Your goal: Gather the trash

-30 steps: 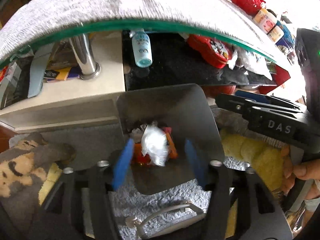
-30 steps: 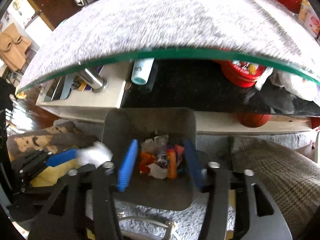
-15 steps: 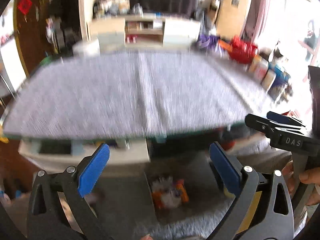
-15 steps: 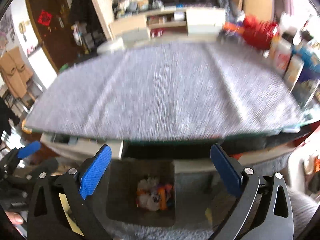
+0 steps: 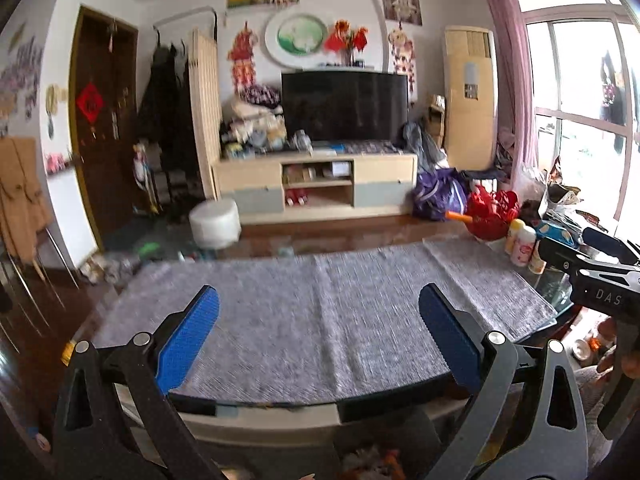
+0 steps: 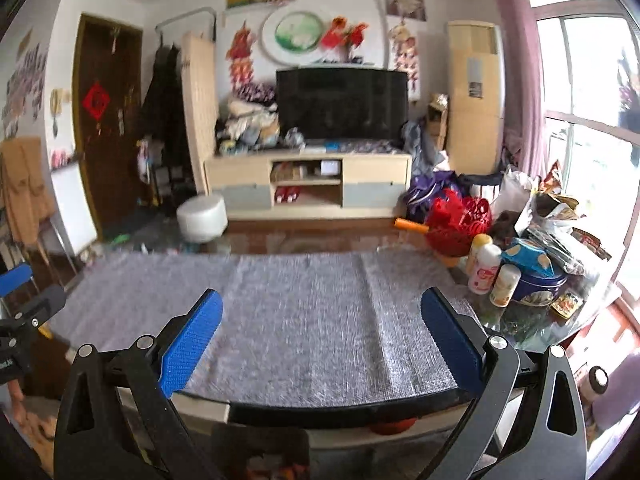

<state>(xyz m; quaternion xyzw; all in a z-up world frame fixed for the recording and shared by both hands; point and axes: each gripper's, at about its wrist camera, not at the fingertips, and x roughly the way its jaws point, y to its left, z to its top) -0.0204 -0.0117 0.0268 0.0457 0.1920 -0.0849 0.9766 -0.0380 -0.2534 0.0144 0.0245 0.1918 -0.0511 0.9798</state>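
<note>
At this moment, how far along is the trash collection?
Looks done: the grey mat on the table shows no loose trash, and crumpled scraps sit in the bin below the table edge. In hand: nothing; left gripper and right gripper are both open and empty. Left: possibly the wrappers and packets piled at the right end.

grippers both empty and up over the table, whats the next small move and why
Probably sweep both toward the cluttered right end: the left gripper and right gripper have open, empty jaws, and the grey mat shows no trash.
</note>
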